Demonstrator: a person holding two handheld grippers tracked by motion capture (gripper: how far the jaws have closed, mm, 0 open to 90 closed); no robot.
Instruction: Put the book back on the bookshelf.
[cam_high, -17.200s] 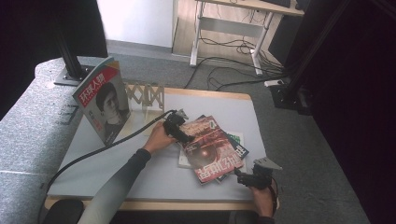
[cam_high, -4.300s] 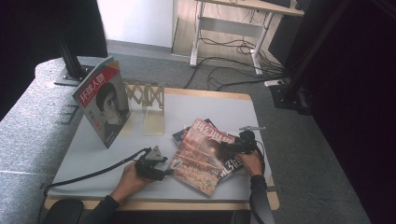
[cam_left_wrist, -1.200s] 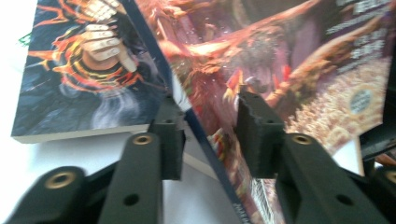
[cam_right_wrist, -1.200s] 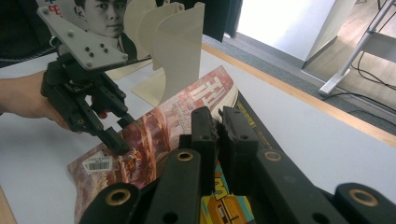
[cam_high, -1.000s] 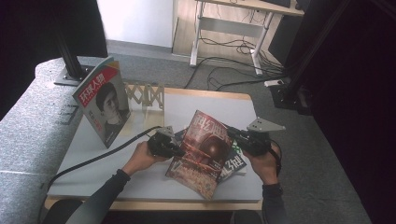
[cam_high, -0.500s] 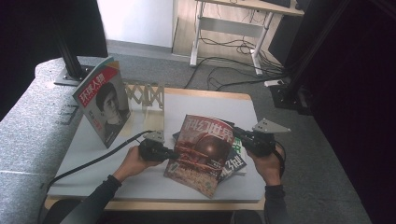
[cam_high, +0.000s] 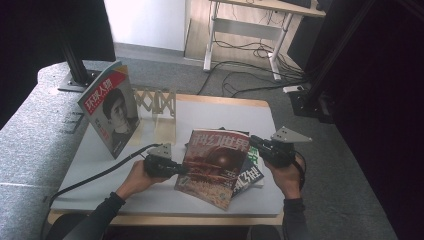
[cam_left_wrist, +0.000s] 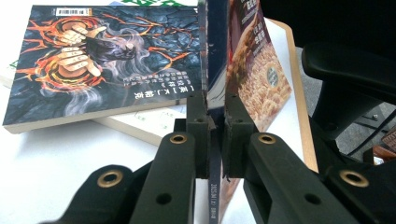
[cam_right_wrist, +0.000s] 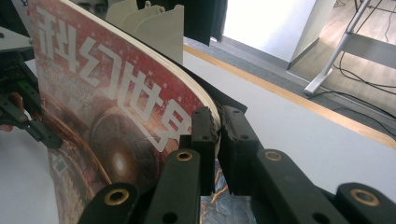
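Toward the near edge of the worktop (cam_high: 100, 190), the left claw (cam_high: 181, 169) has just been closing and now pinches the left edge of the red magazine (cam_high: 217, 165), its fingers (cam_left_wrist: 198, 135) pressed on it. At that magazine's right top corner, the right claw (cam_high: 252, 141) pinches it too. Lifted and tilted, it hangs over 2 books (cam_high: 250, 175) lying flat. Farther back, near the far left corner, a wooden rack (cam_high: 157, 107) stands beside an upright magazine (cam_high: 110, 112).
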